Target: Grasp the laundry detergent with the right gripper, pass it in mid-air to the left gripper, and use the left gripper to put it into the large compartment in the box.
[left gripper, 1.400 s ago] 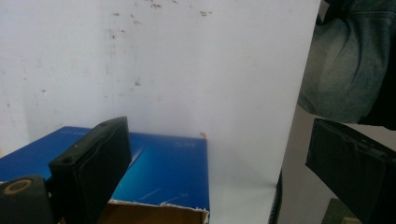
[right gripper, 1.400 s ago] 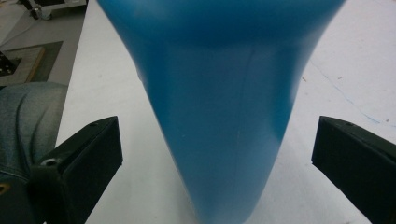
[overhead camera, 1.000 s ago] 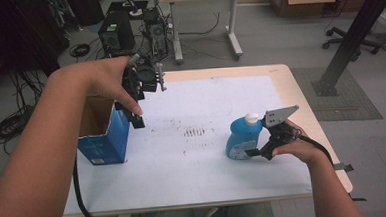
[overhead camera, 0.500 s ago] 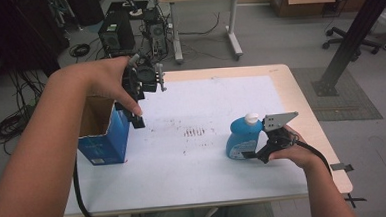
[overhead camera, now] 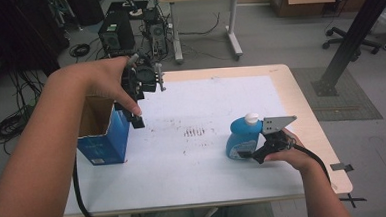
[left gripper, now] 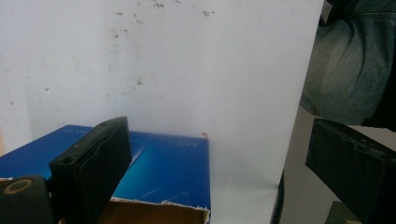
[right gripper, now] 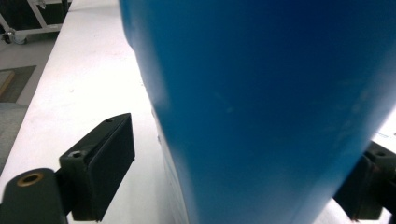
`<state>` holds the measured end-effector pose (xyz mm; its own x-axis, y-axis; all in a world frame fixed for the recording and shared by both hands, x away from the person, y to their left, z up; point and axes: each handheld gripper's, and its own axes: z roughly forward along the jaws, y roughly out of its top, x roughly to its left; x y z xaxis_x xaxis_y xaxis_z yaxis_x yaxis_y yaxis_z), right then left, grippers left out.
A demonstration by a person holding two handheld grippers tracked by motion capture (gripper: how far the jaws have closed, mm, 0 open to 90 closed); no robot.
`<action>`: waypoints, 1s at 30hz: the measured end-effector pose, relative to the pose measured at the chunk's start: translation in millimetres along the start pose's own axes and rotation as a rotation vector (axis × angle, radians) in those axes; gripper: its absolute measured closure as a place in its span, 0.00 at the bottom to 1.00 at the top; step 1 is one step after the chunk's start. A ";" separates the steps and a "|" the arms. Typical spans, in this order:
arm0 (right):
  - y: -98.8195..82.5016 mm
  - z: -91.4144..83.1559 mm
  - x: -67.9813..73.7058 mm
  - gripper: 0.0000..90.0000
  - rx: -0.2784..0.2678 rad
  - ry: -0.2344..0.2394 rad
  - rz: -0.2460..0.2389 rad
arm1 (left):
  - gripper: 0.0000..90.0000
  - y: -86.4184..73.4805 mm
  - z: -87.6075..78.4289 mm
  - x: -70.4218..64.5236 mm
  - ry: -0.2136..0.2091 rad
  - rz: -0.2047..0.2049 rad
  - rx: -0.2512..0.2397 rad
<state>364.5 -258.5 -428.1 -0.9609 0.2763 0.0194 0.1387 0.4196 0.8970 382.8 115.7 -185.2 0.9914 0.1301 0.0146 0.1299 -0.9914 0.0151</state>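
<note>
Right gripper [overhead camera: 247, 154] closing around blue bottle [overhead camera: 240, 141], one pad clear, left gripper [overhead camera: 133, 114] open over box [overhead camera: 102, 138]

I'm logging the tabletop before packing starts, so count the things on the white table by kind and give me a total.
Bottle, blue with a white cap: 1
Box, blue cardboard, open top: 1
Total: 2
</note>
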 end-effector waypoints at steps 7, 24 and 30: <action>-4.4 2.7 1.4 0.19 -0.010 -0.004 -0.006 | 0.08 1.6 0.3 0.1 -0.002 0.003 0.002; -5.2 3.1 3.1 0.35 -0.031 -0.007 -0.029 | 0.08 0.6 -0.6 0.8 -0.001 -0.001 -0.007; -6.9 2.7 2.8 0.38 -0.042 -0.009 -0.025 | 0.08 0.1 -0.8 0.9 0.004 -0.002 -0.008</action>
<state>361.5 -258.3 -435.4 -0.9616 0.2745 -0.0071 0.1045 0.3900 0.9149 383.7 115.6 -184.4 0.9910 0.1326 0.0184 0.1322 -0.9910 0.0226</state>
